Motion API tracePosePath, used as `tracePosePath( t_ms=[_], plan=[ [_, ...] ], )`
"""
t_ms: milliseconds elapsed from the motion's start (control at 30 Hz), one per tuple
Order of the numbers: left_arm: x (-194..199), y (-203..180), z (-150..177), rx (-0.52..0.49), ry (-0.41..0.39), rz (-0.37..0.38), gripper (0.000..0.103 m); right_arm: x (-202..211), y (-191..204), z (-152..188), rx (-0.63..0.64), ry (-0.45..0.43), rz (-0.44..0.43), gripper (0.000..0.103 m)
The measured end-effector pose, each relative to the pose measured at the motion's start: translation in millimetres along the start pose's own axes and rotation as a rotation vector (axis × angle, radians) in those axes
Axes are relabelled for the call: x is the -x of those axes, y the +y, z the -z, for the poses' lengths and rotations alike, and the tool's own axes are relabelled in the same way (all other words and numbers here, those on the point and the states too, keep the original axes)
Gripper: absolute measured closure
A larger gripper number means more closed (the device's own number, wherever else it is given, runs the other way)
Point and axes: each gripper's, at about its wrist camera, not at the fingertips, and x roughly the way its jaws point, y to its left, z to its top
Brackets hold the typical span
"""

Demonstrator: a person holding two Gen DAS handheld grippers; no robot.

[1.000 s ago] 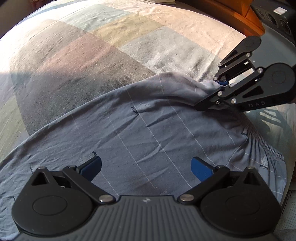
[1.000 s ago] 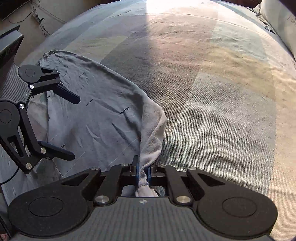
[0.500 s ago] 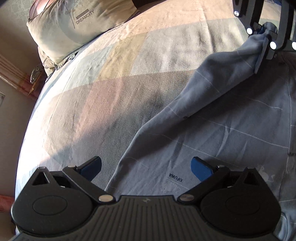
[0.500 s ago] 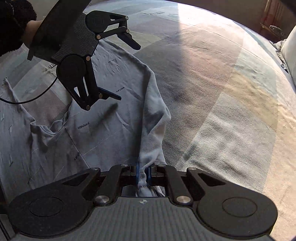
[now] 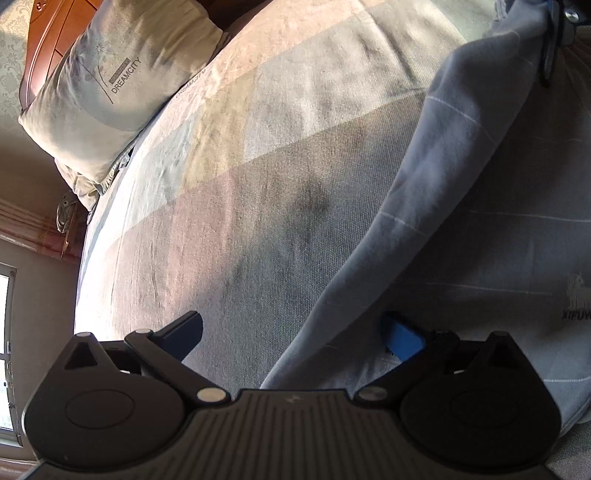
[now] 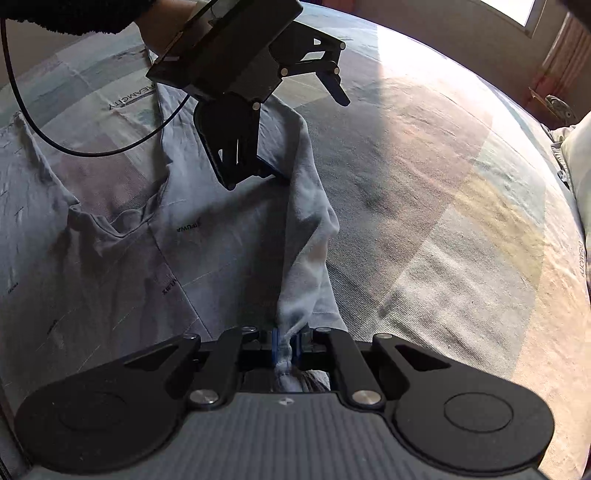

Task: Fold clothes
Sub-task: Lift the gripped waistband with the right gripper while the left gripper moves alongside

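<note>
My right gripper (image 6: pixel 284 345) points steeply down, its jaws pinched nearly closed on a bunched fold of cloth. My left gripper (image 6: pixel 314 129) hangs ahead of it, angled downward with its jaws spread wide and nothing between them, my dark sleeve (image 6: pixel 74 14) behind it.

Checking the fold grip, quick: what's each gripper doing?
Left gripper: open, holding nothing.
Right gripper: shut on the grey garment.
</note>
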Motion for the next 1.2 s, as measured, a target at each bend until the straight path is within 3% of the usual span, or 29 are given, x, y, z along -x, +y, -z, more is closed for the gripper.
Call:
tracePosePath(
  t_ms=[200, 267, 433, 600, 733, 933, 1133, 1200],
  plan=[
    [26, -32, 16, -0.171, -0.004, 0.035, 0.001, 6, 13, 5, 0.06, -0.008, 0.021, 0.093],
    [28, -42, 21, -0.2, -0.031, 0.0, 0.001, 13, 20, 8, 0.064, -0.009, 0.005, 0.093],
    [29, -46, 28, -0.154, -0.079, -0.045, 0.0, 23, 38, 19, 0.077, 0.029, -0.041, 0.093],
    [32, -55, 34, -0.177, -0.121, -0.089, 0.001, 28, 22, 12, -0.1, 0.029, -0.067, 0.093],
    [31, -54, 35, -0.152, -0.129, -0.09, 0.0, 39, -15, 5, -0.306, -0.032, -0.074, 0.093],
    [34, -57, 38, -0.16, -0.141, -0.106, 0.0, 44, -43, 6, -0.42, -0.045, -0.023, 0.093],
    [38, -59, 42, -0.129, -0.142, -0.107, 0.0, 34, -34, 9, -0.387, -0.017, -0.043, 0.093],
    [40, -61, 43, -0.134, -0.148, -0.14, 0.0, 29, -28, 9, -0.374, 0.002, -0.049, 0.093]
  ],
)
